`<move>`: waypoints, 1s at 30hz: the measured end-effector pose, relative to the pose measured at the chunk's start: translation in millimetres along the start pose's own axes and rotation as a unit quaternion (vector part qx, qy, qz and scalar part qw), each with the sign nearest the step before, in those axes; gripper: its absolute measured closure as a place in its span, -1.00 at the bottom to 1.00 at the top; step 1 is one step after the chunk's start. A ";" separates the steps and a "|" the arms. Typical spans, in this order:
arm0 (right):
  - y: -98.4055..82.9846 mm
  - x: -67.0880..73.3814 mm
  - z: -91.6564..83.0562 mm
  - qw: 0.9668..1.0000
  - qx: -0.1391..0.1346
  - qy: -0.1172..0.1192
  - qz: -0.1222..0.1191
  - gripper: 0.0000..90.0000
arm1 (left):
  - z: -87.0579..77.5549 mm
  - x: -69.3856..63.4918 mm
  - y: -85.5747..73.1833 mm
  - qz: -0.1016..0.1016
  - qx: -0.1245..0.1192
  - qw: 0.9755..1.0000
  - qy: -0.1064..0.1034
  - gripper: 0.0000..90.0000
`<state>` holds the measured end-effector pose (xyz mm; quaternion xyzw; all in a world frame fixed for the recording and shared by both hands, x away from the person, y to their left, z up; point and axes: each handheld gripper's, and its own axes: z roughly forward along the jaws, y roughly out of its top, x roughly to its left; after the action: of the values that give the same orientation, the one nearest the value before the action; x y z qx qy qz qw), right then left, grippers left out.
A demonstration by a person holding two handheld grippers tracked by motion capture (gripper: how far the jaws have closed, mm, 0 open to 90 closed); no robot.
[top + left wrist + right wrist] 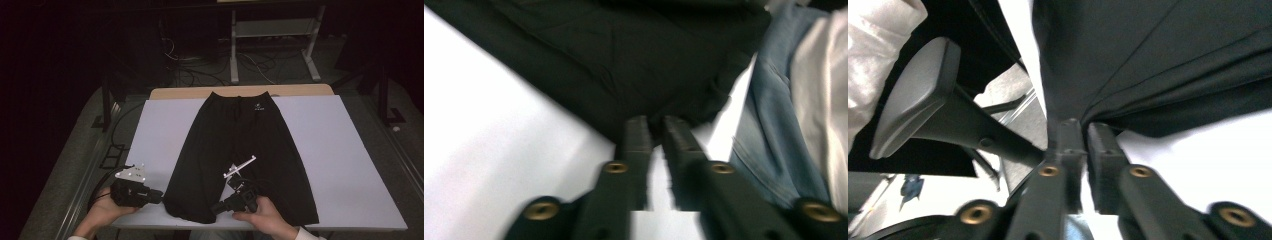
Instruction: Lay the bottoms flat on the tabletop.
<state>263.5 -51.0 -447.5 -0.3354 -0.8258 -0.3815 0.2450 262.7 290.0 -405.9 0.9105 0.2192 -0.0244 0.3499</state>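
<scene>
While both hands sit at the near counter (150,130) edge, I read the black shorts (240,150) lying flat ahead of the jaws | left gripper (656,125): jaws slightly apart, tips at the hem, pinching nothing | right gripper (1082,130): narrow gap, hem fold at its tips, grip unclear.

Black fabric shorts (240,155) cover the middle strip of the white rectangular surface (340,165). Wide bare lanes left and right of them, open for passage. Near edge crowded by both hand-held tools.
</scene>
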 end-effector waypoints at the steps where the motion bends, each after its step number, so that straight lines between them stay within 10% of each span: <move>1: 0.1 0.1 -2.2 1.000 -0.005 -0.006 -0.008 0.71 | 0.8 0.0 1.3 -0.005 -0.005 1.000 -0.002 0.46; 12: 5.6 3.7 -36.1 0.991 -0.062 -0.085 -0.084 -0.20 | 9.4 -0.1 26.5 -0.021 -0.054 0.998 -0.023 -0.42; 20: 9.4 -2.3 -61.9 0.984 -0.089 -0.127 -0.092 -0.99 | 18.3 -0.5 47.2 -0.031 -0.087 0.996 -0.014 -0.95; 30: 1.5 -16.3 -99.7 0.975 -0.119 -0.165 -0.091 -1.00 | 38.0 -4.3 73.0 -0.029 -0.126 0.992 -0.005 -1.00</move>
<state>290.2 -135.4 -398.8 -0.3444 -0.8302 -0.4374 0.0279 293.3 215.7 -388.1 0.8525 0.2448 -0.0110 0.4617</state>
